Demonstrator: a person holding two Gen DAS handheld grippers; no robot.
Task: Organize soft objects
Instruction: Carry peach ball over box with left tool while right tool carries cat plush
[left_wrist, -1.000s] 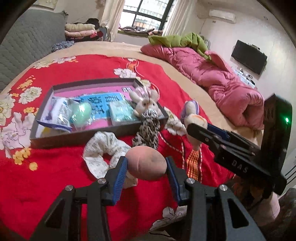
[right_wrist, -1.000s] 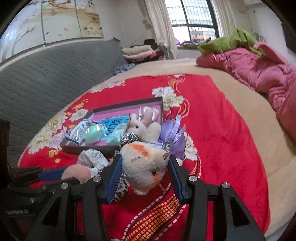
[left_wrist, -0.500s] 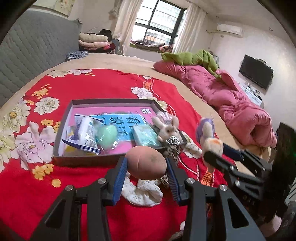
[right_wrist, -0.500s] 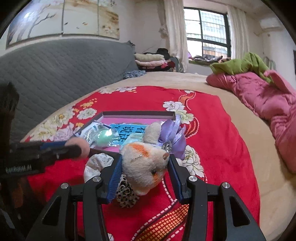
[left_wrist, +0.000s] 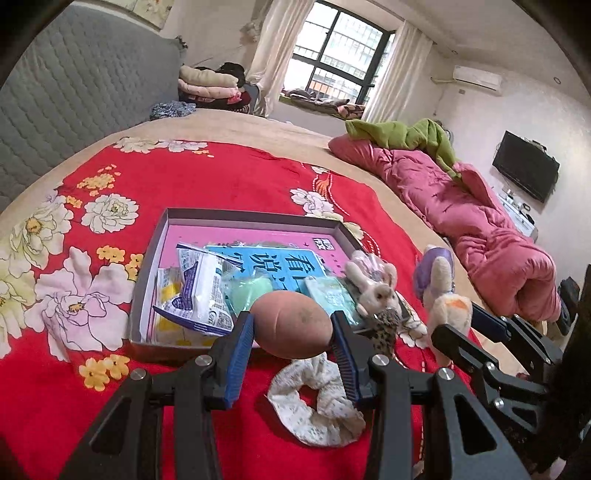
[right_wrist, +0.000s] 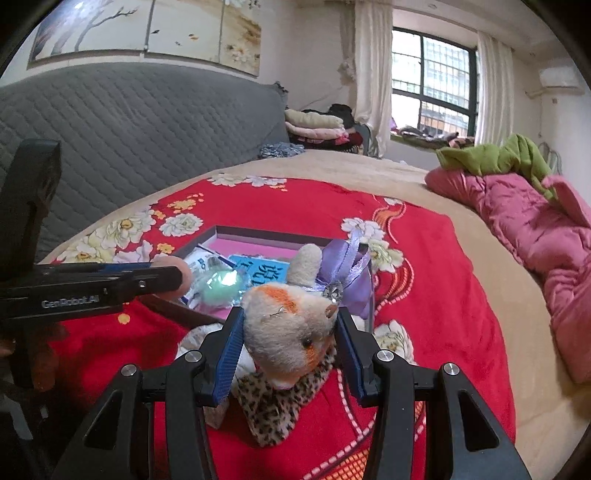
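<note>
While the left hand-held gripper (left_wrist: 292, 332) clamps a peach ball (left_wrist: 291, 324), the right hand-held gripper (right_wrist: 290, 341) clamps a plush cat (right_wrist: 290, 325).

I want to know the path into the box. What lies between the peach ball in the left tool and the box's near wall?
Nothing: in the left wrist view the peach ball hangs right over the box's near wall.

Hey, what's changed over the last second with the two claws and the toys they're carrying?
Both claws rose off the red blanket toward the box. The left claw kept its grip on the peach squishy ball, the right claw on the plush cat. The scrunchie, the bunny and the box contents stayed put.
</note>
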